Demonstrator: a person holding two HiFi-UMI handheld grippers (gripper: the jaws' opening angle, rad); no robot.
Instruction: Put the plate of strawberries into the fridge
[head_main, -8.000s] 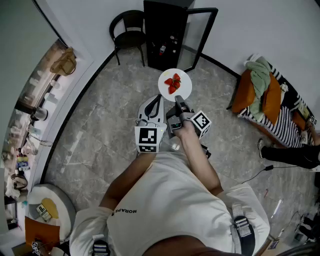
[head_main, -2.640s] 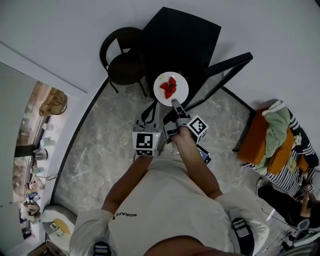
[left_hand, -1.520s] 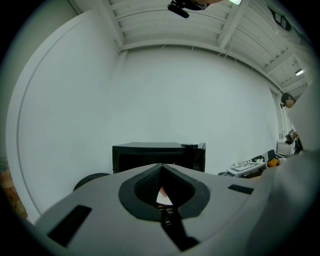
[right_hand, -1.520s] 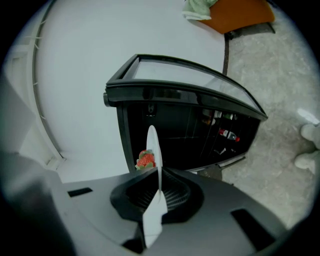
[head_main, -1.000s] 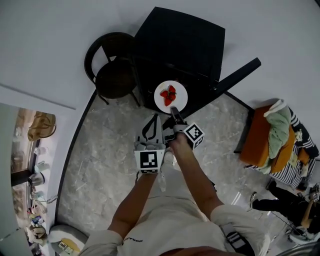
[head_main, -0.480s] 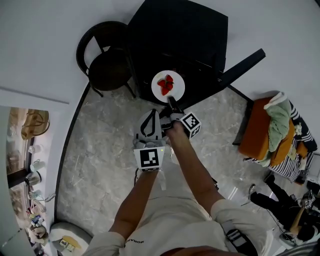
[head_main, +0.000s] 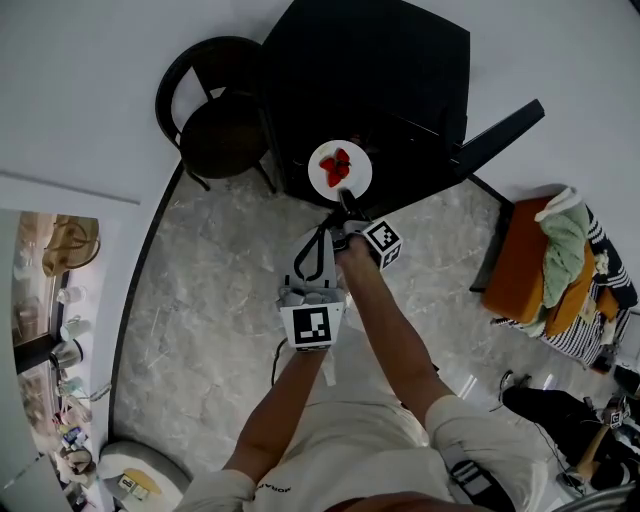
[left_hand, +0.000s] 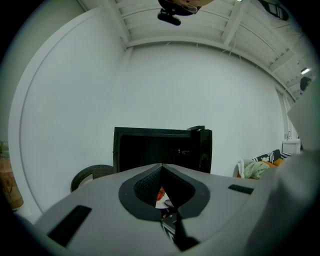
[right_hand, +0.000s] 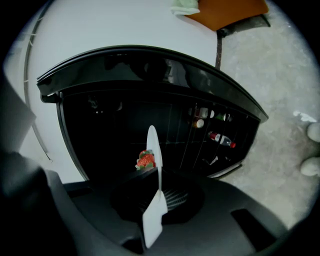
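The left tool (head_main: 322, 238) hung a little behind and to the left of the work, with its jaws pressed together at the tips and nothing between them. It touched nothing, so it had no part in the carrying. The plate (head_main: 323, 181) with the strawberries (head_main: 340, 163) was right in front of the open fridge (head_main: 380, 60), at the mouth of its dark inside and not yet resting on a shelf. It lay about flat. The right tool (head_main: 346, 203) was pinching the plate by its near rim, so the plate reached straight forward from the jaws toward the cavity. I judged that the coming move was a push ahead by the right hand. The door (head_main: 500, 125) stood swung out to the right, clear of this path.
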